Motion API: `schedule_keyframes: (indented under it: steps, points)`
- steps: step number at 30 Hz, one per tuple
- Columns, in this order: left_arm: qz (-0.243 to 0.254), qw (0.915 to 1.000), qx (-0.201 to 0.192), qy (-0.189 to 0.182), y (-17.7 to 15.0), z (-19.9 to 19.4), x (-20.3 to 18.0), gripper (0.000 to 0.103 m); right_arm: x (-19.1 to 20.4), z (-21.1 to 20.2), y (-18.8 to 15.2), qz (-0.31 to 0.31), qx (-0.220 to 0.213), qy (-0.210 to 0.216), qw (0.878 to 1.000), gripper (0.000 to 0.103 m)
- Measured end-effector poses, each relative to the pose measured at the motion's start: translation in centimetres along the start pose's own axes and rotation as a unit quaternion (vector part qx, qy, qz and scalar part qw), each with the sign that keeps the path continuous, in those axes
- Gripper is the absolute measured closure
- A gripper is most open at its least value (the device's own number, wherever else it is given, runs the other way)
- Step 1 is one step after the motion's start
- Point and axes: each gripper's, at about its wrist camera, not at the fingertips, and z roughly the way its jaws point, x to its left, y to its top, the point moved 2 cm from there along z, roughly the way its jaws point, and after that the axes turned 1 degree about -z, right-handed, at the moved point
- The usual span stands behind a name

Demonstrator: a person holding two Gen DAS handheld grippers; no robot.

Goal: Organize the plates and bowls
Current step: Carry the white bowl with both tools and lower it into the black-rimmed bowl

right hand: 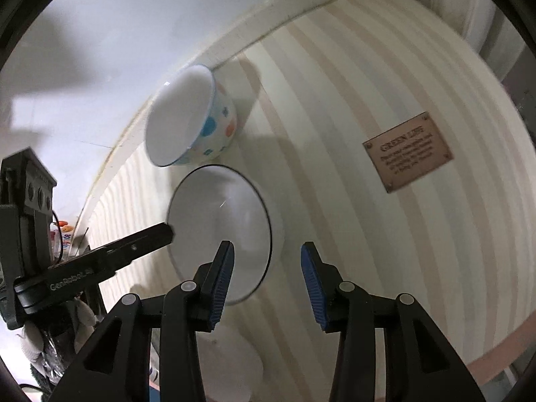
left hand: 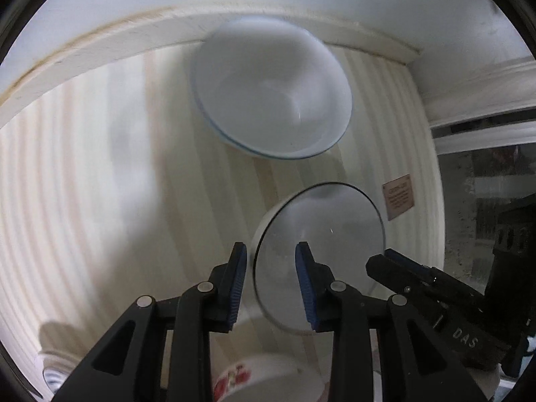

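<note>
A white bowl with a thin dark rim (left hand: pixel 328 234) (right hand: pixel 217 221) stands on the cream striped tabletop (left hand: pixel 100 167). My left gripper (left hand: pixel 271 284) is open and straddles its left rim, one finger inside the bowl and one outside, the pads apart from the rim. My right gripper (right hand: pixel 266 281) is open and straddles the opposite rim the same way. Each gripper shows in the other's view: the right gripper (left hand: pixel 395 268) and the left gripper (right hand: pixel 157 238) both reach to the bowl's edge. Farther back, a white blue-rimmed bowl with coloured dots (left hand: pixel 271 90) (right hand: pixel 191 117) sits by the wall.
A raised cream ledge (left hand: pixel 100 43) borders the tabletop along the white wall. A brown plaque (right hand: pixel 408 152) lies flat to the right of the bowls. Under my left gripper is a white bowl with red flowers (left hand: pixel 261 378). A pale dish (right hand: pixel 231 368) lies below my right gripper.
</note>
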Motion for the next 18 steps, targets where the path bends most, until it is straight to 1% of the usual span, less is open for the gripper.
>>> schedule_keyframes:
  steps: [2, 5, 6, 7, 8, 9, 10, 11, 12, 18]
  points:
    - [-0.001, 1.0000, 0.008, 0.006, 0.4, 1.2, 0.0, 0.075, -0.3, 1.0, 0.4, 0.000, 0.004, -0.003, 1.000, 0.058]
    - [0.001, 0.9999, 0.003, 0.013, 0.3, 2.0, -0.2, 0.076, -0.2, 2.2, 0.5, 0.004, 0.010, -0.001, 1.000, 0.058]
    - [0.003, 0.9999, 0.001, 0.012, 0.2, 2.3, -0.3, 0.078, -0.2, 2.6, 0.4, 0.004, 0.013, -0.001, 1.000, 0.059]
    - [0.005, 0.9999, -0.001, 0.014, 0.2, 2.4, -0.3, 0.079, -0.3, 2.8, 0.4, 0.004, 0.013, -0.002, 1.000, 0.063]
    - [0.008, 0.9998, -0.004, 0.020, 0.3, 2.4, -0.2, 0.083, -0.3, 3.0, 0.5, 0.002, 0.010, -0.002, 1.000, 0.067]
    - [0.010, 0.9997, -0.005, 0.023, 0.3, 2.4, -0.1, 0.085, -0.2, 3.1, 0.5, -0.002, 0.010, -0.004, 1.000, 0.080]
    - [0.013, 0.9996, -0.006, 0.024, 0.2, 2.3, 0.0, 0.086, -0.2, 3.3, 0.5, -0.006, 0.010, -0.009, 1.000, 0.087]
    - [0.013, 0.9996, -0.007, 0.025, 0.2, 2.3, -0.1, 0.086, -0.1, 3.2, 0.3, -0.007, 0.010, -0.004, 1.000, 0.089]
    - [0.014, 0.9995, -0.009, 0.027, 0.2, 2.4, -0.1, 0.086, 0.0, 3.2, 0.2, -0.009, 0.009, -0.003, 1.000, 0.090]
    - [0.019, 0.9991, -0.013, 0.035, 0.1, 2.4, -0.3, 0.086, 1.1, 3.4, -0.1, -0.024, 0.003, -0.021, 0.999, 0.091]
